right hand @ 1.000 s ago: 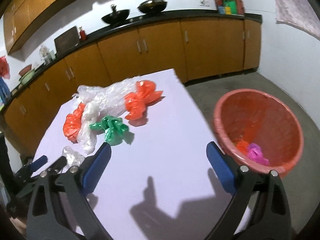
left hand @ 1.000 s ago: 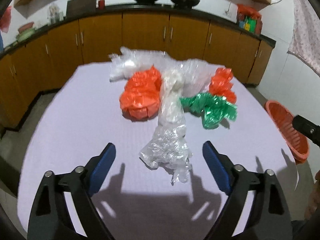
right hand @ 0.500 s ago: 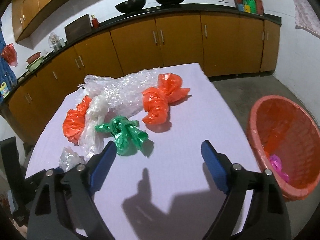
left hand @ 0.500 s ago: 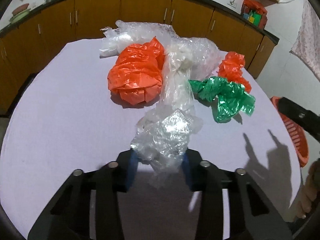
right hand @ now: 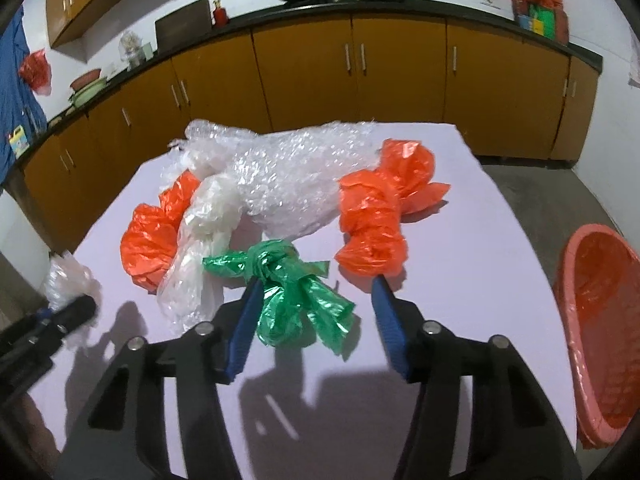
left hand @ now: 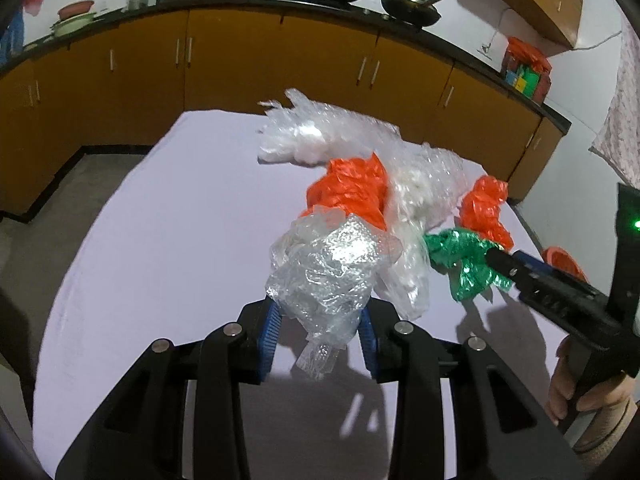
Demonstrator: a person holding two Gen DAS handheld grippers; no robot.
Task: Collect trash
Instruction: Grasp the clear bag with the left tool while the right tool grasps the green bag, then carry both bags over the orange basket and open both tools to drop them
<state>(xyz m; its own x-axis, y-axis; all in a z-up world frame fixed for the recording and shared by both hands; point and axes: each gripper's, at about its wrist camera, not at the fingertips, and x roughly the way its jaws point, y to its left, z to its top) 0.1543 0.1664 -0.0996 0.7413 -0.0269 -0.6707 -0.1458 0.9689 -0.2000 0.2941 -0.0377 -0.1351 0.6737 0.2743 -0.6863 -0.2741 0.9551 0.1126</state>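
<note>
Our left tongs point(left hand: 318, 330) are pinched on a crumpled clear plastic wad point(left hand: 326, 270), which bulges up and forward out of the blue pads and is held above the tabletop point(left hand: 180, 240). Our right tongs point(right hand: 314, 326) stand spread around the green plastic bag point(right hand: 294, 298); whether the left pad touches the bag we cannot tell. The bag lies on the tabletop, its long axis running from far left to near right, with the knot at its middle. Beyond it lie 2 orange bags point(right hand: 378, 216) and bubble wrap point(right hand: 288, 176). An orange basket point(right hand: 600, 316) sits off the tabletop's right edge.
</note>
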